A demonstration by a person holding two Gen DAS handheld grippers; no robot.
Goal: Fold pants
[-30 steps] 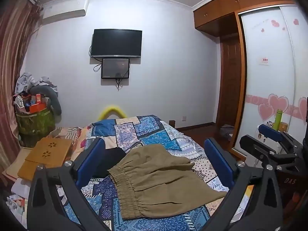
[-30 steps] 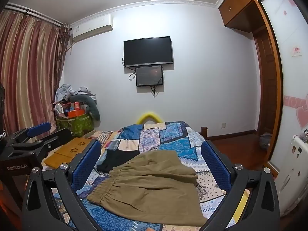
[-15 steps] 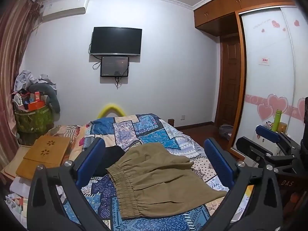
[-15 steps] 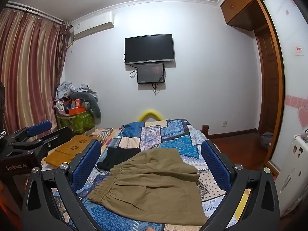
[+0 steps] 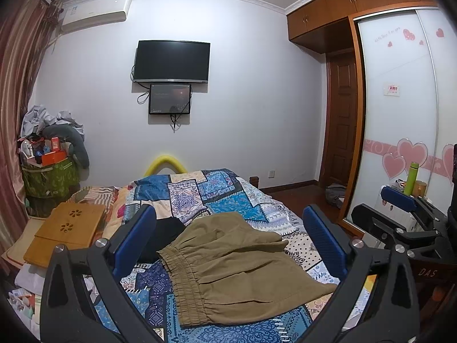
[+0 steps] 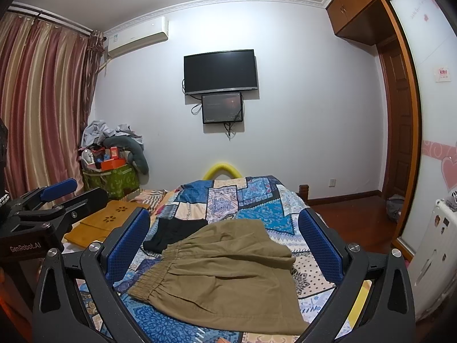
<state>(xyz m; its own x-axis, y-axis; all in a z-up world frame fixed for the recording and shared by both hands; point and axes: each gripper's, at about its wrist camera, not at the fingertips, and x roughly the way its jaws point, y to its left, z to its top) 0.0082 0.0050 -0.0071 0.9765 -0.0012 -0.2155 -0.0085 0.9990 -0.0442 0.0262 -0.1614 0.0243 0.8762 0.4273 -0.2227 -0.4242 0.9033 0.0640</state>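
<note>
Olive-brown pants (image 5: 237, 265) with an elastic waistband lie in a folded bundle on the patchwork bedspread (image 5: 200, 194); they also show in the right wrist view (image 6: 228, 271). My left gripper (image 5: 228, 243) is open and empty, held above and in front of the pants. My right gripper (image 6: 225, 245) is open and empty, also above the pants. The right gripper shows at the right edge of the left wrist view (image 5: 400, 217), and the left gripper at the left edge of the right wrist view (image 6: 54, 203).
A black garment (image 6: 171, 234) lies beside the waistband. A wooden lap desk (image 5: 65, 228) sits left of the bed, with a green basket of clutter (image 5: 48, 177) behind it. A wardrobe with heart stickers (image 5: 400, 143) stands right.
Both grippers have tilted up slightly, so the room and bed sit a little lower in view. The pants have not moved.
</note>
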